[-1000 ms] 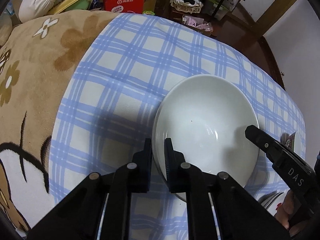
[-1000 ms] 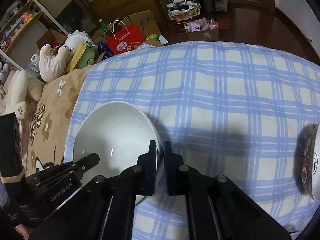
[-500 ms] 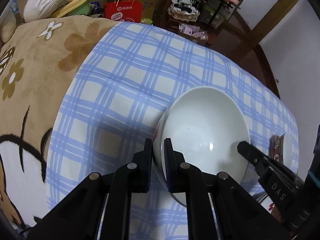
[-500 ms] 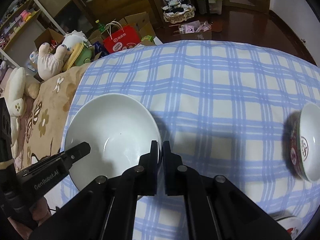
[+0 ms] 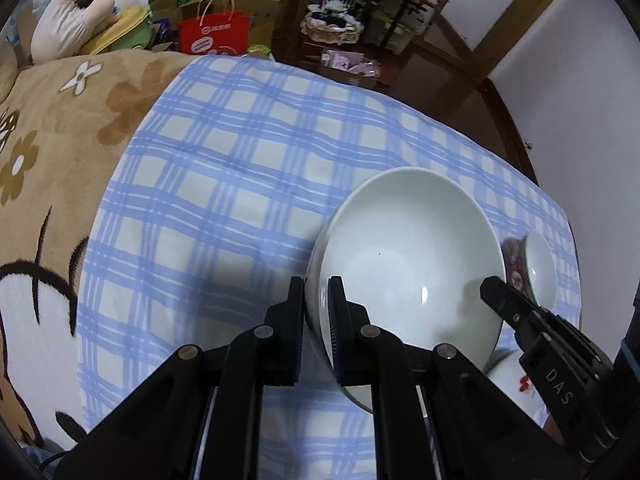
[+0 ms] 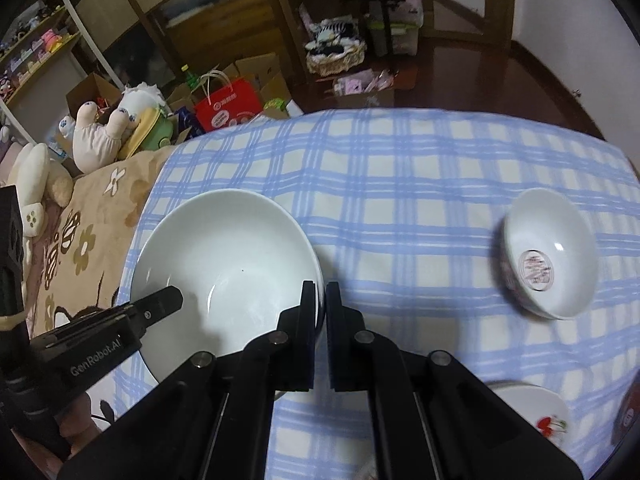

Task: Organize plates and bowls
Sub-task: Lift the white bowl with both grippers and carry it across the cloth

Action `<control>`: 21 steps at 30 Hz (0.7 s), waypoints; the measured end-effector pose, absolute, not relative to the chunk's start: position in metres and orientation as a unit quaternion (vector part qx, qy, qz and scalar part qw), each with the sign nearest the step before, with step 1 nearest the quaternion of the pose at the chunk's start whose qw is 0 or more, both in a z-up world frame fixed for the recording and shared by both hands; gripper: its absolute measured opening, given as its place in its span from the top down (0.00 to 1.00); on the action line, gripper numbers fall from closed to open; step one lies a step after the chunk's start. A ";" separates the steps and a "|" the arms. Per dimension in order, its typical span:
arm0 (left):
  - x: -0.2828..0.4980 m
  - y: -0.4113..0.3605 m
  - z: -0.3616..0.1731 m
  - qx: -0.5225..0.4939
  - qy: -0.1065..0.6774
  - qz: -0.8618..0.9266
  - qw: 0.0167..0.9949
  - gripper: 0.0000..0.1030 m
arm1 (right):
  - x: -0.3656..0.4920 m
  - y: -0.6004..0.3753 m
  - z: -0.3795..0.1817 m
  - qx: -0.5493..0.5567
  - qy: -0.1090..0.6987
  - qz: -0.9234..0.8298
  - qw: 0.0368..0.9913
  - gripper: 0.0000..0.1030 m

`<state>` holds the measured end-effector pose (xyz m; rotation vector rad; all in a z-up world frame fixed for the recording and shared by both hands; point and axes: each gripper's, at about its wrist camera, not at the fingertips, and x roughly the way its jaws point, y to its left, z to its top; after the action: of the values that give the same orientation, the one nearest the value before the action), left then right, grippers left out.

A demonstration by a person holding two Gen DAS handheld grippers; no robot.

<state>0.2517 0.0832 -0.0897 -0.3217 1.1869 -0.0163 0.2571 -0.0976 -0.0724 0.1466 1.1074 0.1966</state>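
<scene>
Two grippers, left [image 5: 316,312] and right [image 6: 320,312], each pinch one white bowl's [image 6: 228,264] rim; one patterned bowl [image 6: 548,264] sits apart.

Both fisheye views are dim and indoor, lit from overhead. The glossy white ceramic bowl [image 5: 404,256] carries a small glare spot at about 4 o'clock in the left wrist view. Dark soft shadows fall on the blue-and-white checked cloth [image 5: 224,184] toward 9 o'clock of the bowl. Straight lines bow strongly toward the black vignetted corners. The small patterned bowl [image 6: 548,256] at 3 o'clock is smeared by motion blur; the background room is murky.
</scene>
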 end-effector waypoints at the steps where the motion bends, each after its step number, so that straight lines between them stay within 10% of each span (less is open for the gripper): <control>1: 0.249 0.078 -0.088 -0.147 0.556 -0.013 0.818 0.89 | 0.254 -0.102 -0.069 0.071 0.522 0.090 0.845 0.94; 21: 0.202 0.032 -0.066 -0.109 0.555 -0.072 0.821 0.88 | 0.192 -0.147 -0.048 0.081 0.508 0.062 0.855 0.94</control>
<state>0.2018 0.0316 -0.0662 -0.2317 1.1818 -0.1529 0.1922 -0.1468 -0.0478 0.1701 1.0678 0.1309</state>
